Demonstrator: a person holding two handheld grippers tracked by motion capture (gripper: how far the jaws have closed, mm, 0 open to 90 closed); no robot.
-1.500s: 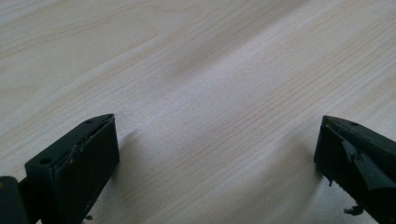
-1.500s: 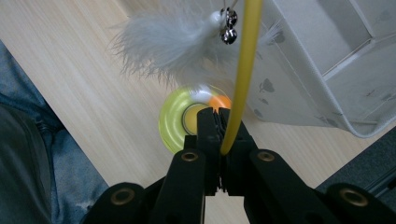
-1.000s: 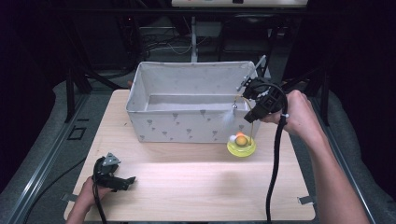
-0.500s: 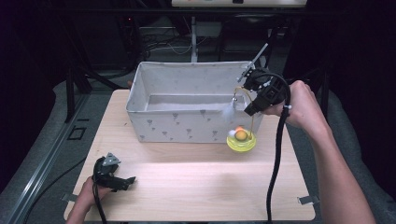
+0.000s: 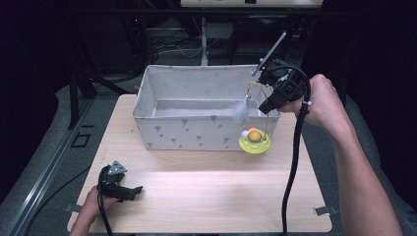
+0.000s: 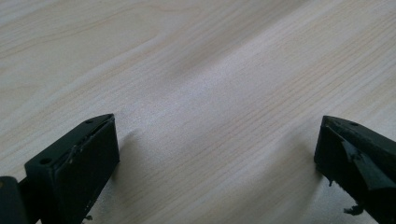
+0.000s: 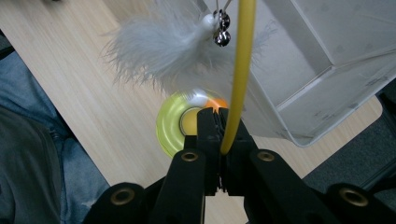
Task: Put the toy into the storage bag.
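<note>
Dark room all around, and a pale wooden bench sits in the middle with lots of bare space at the front. A soft grey cloth box with little marks stands near the back edge. The right tongs are up over the box's right corner, pressed tight on a bendy yellow wire. A fluffy white feather and tiny bells hang from it. Its round yellow base hangs just in front of the box. The left tongs rest low by the front left edge, spread wide over bare wood.
</note>
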